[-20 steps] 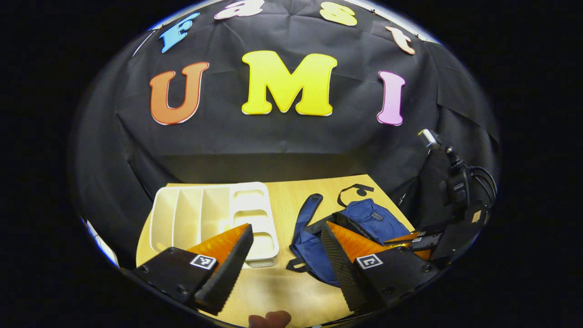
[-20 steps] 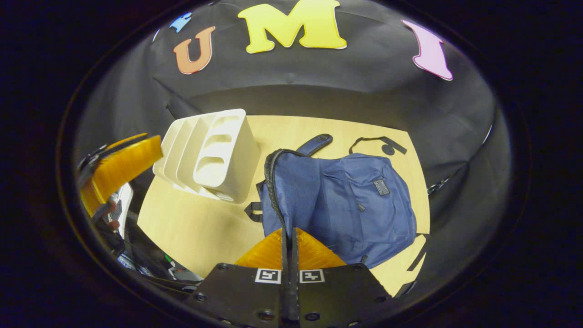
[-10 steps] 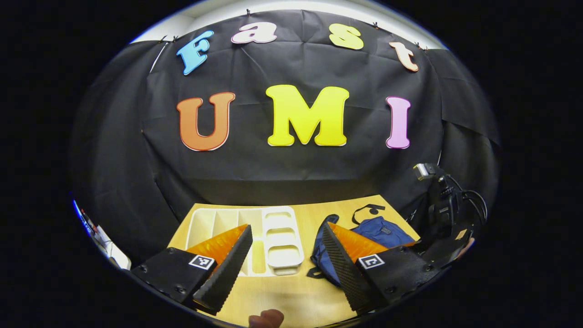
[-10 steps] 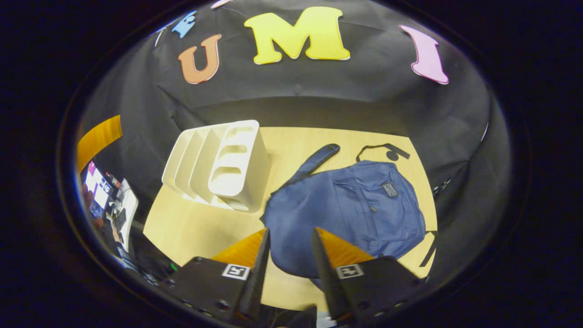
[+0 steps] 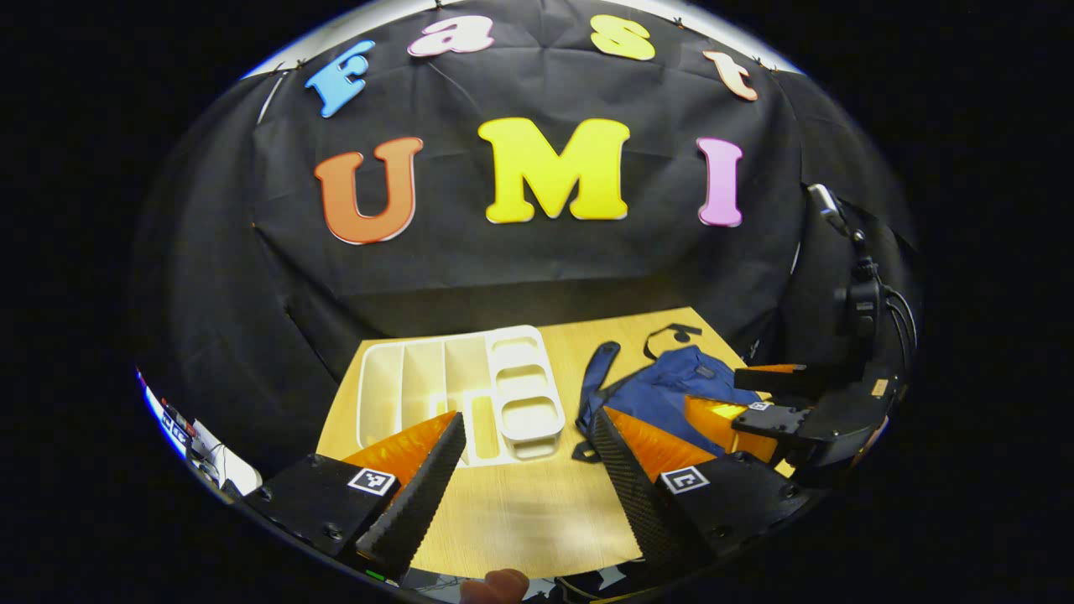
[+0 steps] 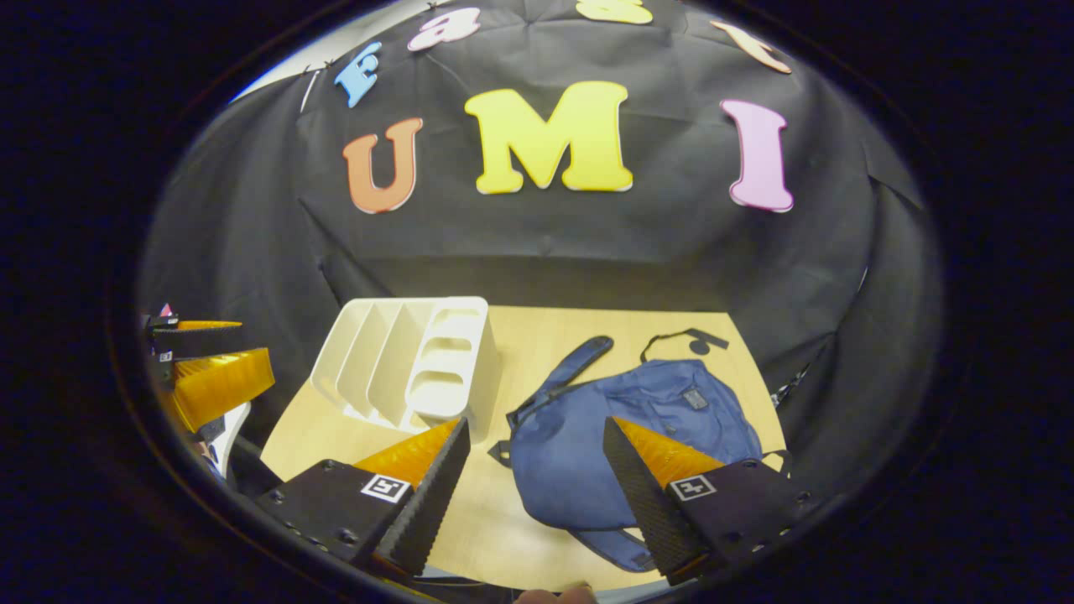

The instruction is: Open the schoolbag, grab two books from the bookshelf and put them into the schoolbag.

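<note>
On the desk (image 6: 579,335), a pale wooden top set against the booth's black cloth wall, the task's things lie side by side. The blue schoolbag (image 6: 638,419) lies flat on the right half of the desk in the right gripper view, its front pocket facing up, one padded strap (image 6: 579,356) stretched toward the back edge and a thin black loop (image 6: 684,340) resting beside it. In the left gripper view the schoolbag (image 5: 663,390) sits right of centre, partly hidden behind that gripper's own finger. The white bookshelf (image 6: 419,361), a slotted file rack with upright dividers, stands just left of the bag, close to it but apart; in the left gripper view the bookshelf (image 5: 457,390) has its compartments facing the camera, and no book can be made out in them.

The left gripper (image 5: 524,470) hangs over the near edge of the desk with its fingers spread wide, holding nothing. The right gripper (image 6: 537,478) hovers above the near part of the schoolbag, its fingers also wide apart and gripping nothing. Each gripper appears at the edge of the other's view. A fingertip (image 5: 495,585) of the person's hand shows at the bottom of the left gripper view.
</note>
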